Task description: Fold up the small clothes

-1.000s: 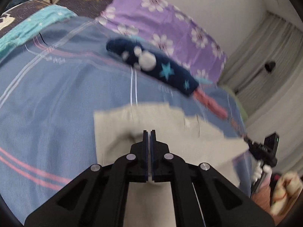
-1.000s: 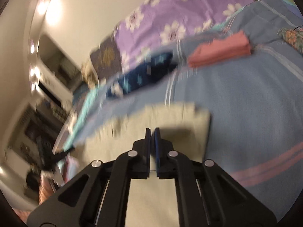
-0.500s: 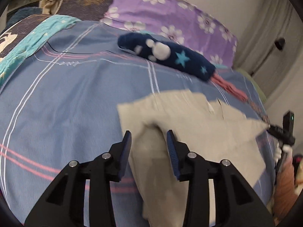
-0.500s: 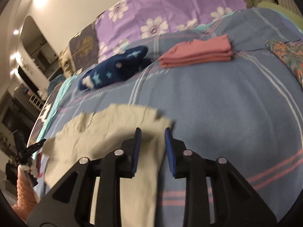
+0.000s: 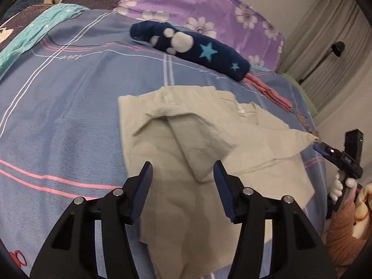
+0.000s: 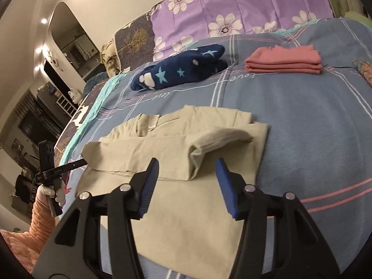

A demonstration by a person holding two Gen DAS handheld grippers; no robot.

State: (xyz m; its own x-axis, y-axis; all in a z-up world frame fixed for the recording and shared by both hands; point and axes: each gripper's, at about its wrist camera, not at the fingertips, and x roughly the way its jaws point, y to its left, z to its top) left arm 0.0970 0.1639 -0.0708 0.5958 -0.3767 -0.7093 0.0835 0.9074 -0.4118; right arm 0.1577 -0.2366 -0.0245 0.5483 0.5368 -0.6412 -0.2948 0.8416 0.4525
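A beige garment lies flat on the blue striped bedcover, its upper part folded over into a loose flap. My left gripper hovers over it with its jaws opening; the flap's tip lies between the fingers, untouched by the pads. In the right wrist view the same beige garment has its folded flap just ahead of my right gripper. Those jaws are opening too, and the pads are off the cloth. Each gripper shows in the other's view beside a garment corner: right gripper, left gripper.
A navy star-patterned fleece piece and a folded pink stack lie further up the bed, before purple flowered pillows. A patterned cloth sits at the right edge. A gloved hand with an orange sleeve holds the right gripper.
Both grippers were shut on the beige fabric a second ago and have opened. The fabric has dropped as a folded flap, and both grippers have drawn back from it.
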